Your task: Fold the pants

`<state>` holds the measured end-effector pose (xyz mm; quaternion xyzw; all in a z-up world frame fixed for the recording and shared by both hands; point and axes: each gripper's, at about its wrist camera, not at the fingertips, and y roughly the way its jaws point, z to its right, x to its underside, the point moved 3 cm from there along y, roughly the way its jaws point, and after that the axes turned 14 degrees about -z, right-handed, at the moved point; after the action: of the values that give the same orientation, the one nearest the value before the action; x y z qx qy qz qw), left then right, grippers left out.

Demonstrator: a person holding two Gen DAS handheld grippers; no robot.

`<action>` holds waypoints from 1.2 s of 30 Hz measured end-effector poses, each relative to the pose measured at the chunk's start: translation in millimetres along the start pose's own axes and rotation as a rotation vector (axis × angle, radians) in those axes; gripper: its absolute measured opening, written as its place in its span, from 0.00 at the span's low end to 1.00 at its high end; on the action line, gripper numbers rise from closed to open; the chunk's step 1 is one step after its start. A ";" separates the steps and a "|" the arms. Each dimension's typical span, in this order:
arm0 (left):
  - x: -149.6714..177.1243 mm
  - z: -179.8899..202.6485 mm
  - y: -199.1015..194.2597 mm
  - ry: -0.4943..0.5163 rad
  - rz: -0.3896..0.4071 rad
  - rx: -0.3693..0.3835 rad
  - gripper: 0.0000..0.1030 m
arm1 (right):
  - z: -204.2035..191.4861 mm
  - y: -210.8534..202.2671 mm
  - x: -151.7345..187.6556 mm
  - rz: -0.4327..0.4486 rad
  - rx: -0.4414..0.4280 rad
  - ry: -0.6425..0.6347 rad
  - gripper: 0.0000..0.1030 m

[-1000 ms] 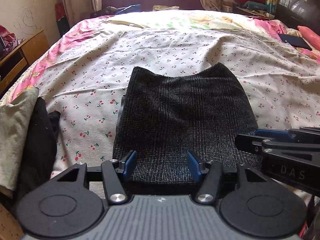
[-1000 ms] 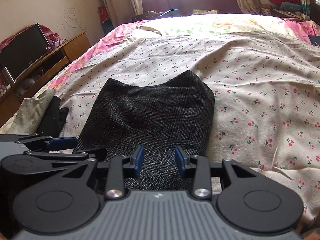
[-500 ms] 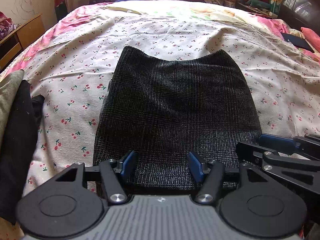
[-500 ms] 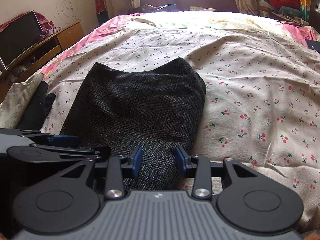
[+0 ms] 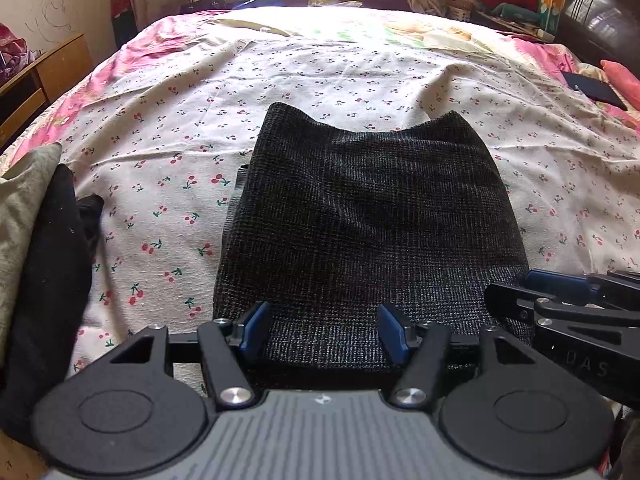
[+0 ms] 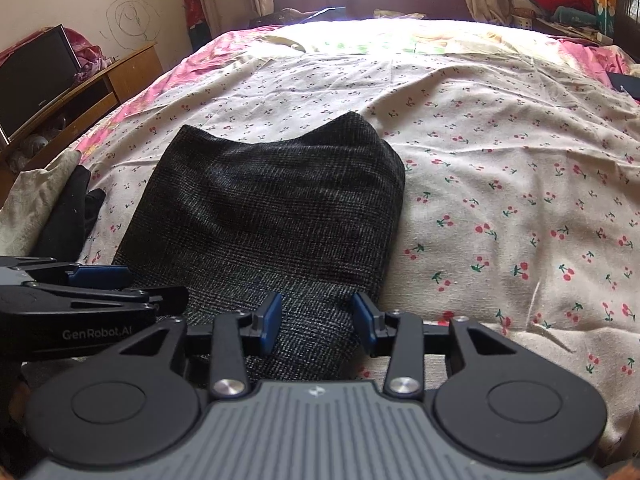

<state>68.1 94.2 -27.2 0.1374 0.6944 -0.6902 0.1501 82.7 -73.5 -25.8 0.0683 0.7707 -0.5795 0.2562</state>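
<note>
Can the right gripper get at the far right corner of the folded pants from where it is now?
Probably yes. The right gripper sits over the near edge of the folded pants with jaws apart. The cherry-print sheet beside that corner is bare, and the left gripper stays off to the other side.

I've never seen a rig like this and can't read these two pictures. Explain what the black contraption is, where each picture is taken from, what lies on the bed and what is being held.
There is no robot here: a person holds a two-finger clamp in each hand, with a camera on each looking along its blue-padded fingers. One picture is from the left gripper, the other from the right gripper; each also sees the other at its edge. On the cherry-print bedsheet lies a folded pair of dark grey woven pants, with a pile of beige and black clothes to the left. Both grippers stand open over the pants' near edge, fabric between the fingers but not pinched. Nothing is held.
</note>
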 end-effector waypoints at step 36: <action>-23.1 -47.9 15.3 0.053 0.014 0.055 0.84 | 56.5 14.4 -17.4 0.002 -0.124 0.248 0.49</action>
<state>94.4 142.6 -31.9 0.1647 0.6778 -0.7041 0.1328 121.3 -118.1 -41.1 0.1241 0.8308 -0.5174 0.1633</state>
